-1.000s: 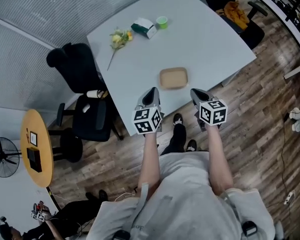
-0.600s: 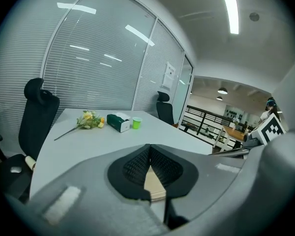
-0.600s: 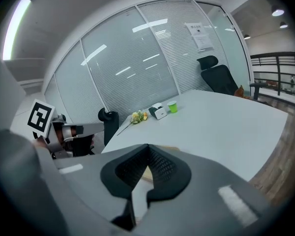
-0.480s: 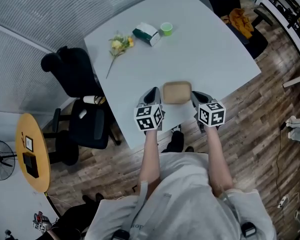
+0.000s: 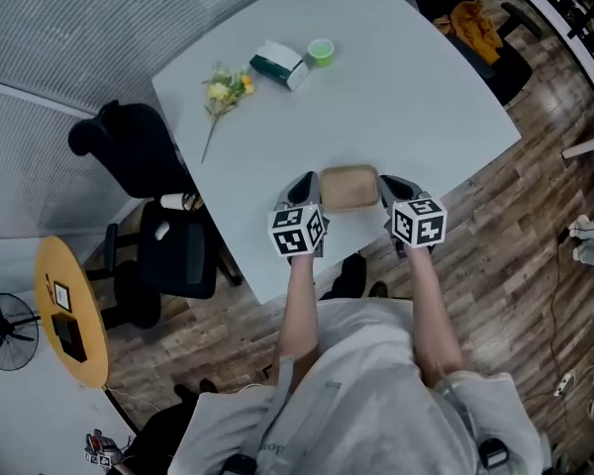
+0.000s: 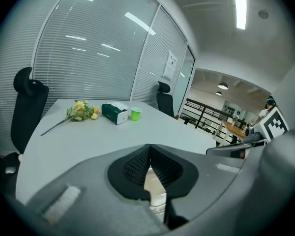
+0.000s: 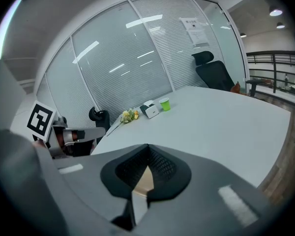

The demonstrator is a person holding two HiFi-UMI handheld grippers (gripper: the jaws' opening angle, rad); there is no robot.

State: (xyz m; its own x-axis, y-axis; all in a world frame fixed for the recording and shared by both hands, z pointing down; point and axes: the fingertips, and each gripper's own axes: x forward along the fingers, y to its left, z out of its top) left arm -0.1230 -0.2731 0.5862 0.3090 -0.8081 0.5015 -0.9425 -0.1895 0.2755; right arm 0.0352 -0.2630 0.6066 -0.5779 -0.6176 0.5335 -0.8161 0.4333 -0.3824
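A shallow tan tray (image 5: 348, 187) lies near the front edge of the white table (image 5: 416, 107). My left gripper (image 5: 303, 184) hovers just left of the tray, jaws shut with nothing between them. My right gripper (image 5: 389, 185) hovers just right of it, also shut and holding nothing. In the left gripper view the left gripper (image 6: 149, 149) points across the table, and a sliver of the tan tray (image 6: 152, 180) shows below its closed pads. The right gripper view shows the right gripper (image 7: 148, 149) likewise, with the tray (image 7: 144, 182) seen under its pads.
Far across the table lie a yellow flower bunch (image 5: 222, 93), a green-and-white tissue box (image 5: 278, 64) and a small green cup (image 5: 321, 48). Black office chairs (image 5: 139, 151) stand to the left, another chair (image 5: 480, 38) at the far right. Wooden floor lies below the table's front edge.
I have stepped closer to the table. Both grippers moved forward from the table's front edge and now flank the tan tray. Their jaws have stayed shut.
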